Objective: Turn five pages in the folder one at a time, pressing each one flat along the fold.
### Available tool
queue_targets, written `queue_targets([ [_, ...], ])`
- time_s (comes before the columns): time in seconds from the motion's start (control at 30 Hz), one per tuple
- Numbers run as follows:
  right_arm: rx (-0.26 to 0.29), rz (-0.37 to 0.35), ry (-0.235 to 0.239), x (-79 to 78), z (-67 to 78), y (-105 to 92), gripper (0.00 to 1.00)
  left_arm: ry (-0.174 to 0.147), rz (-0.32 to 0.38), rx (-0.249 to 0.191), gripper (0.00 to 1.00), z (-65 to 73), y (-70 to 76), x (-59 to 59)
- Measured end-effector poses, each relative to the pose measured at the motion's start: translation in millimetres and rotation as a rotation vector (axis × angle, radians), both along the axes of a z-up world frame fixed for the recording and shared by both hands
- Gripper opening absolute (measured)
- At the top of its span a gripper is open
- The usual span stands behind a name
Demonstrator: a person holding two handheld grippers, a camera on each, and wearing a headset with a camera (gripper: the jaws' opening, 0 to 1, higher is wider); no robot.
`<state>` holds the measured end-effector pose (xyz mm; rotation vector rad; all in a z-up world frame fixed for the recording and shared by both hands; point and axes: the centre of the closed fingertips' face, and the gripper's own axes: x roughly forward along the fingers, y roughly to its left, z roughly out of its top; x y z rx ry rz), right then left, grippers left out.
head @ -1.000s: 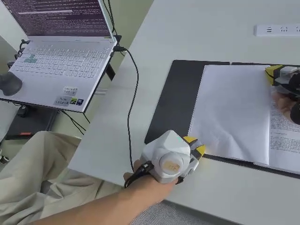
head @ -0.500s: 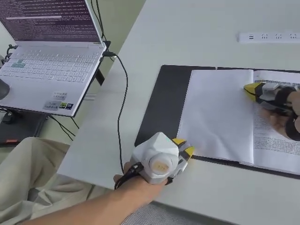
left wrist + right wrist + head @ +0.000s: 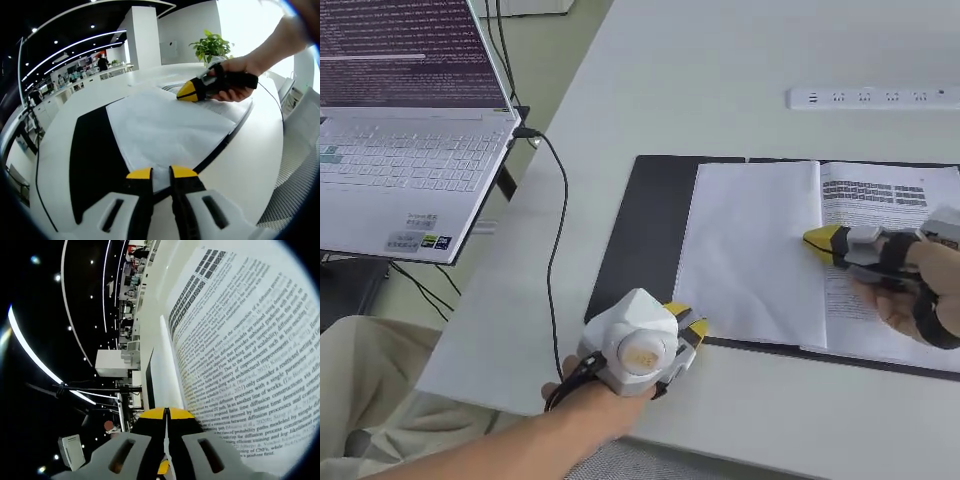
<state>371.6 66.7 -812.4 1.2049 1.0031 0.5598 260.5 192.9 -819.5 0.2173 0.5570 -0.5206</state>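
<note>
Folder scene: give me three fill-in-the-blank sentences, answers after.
The right tongs, shut, press their tip on the folder's ____.
The left page is ____, the right page printed.
The black cable runs from the ____ toward the left tongs.
Missing: fold; blank; laptop.

Quick count: one flat black folder, one open silver laptop, one long white power strip, one thin black cable. Two yellow-tipped handheld grippers, left gripper and right gripper, plus two paper pages showing.
</note>
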Motion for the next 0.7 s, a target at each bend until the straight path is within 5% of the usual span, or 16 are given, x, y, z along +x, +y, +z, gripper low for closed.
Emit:
queue_targets([
  [0.7,-0.014,0.118,0.024,-90.7,-1.4,1.2,0.00,-0.006,-0.005,0.004,0.11,-1.1,-0.9,-0.1],
])
